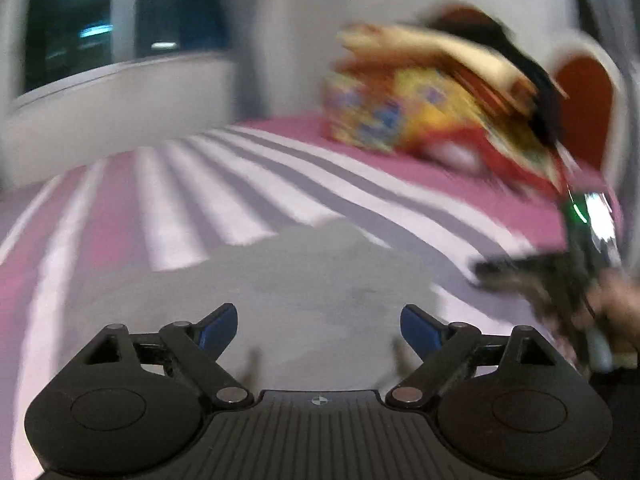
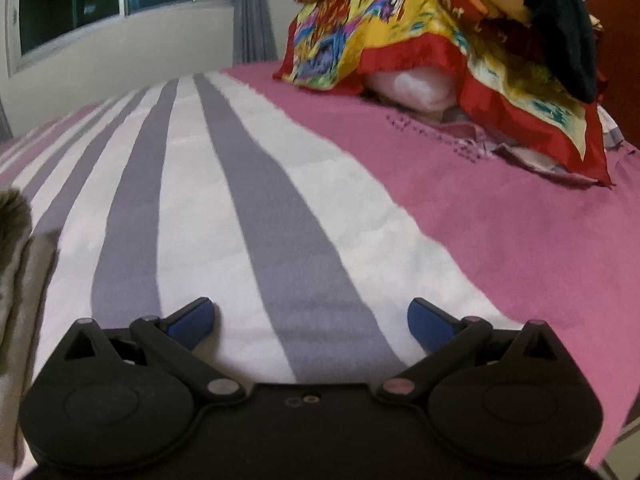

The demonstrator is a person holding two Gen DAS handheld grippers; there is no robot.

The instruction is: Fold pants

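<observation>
Grey pants (image 1: 304,280) lie on the striped bed, right in front of my left gripper (image 1: 319,326), which is open and empty just above them. The left wrist view is blurred by motion. In the right wrist view only an edge of the grey pants (image 2: 16,240) shows at the far left. My right gripper (image 2: 311,320) is open and empty over the striped bedsheet (image 2: 240,208), to the right of the pants. The right gripper and the hand that holds it (image 1: 560,276) show at the right edge of the left wrist view.
A pile of folded blankets and pillows in yellow, red and black (image 2: 440,40) stands at the head of the bed on the pink part of the sheet (image 2: 500,220). A red headboard (image 1: 584,100) is behind it. A dark window (image 2: 72,0) and grey curtain (image 2: 252,12) are at the far wall.
</observation>
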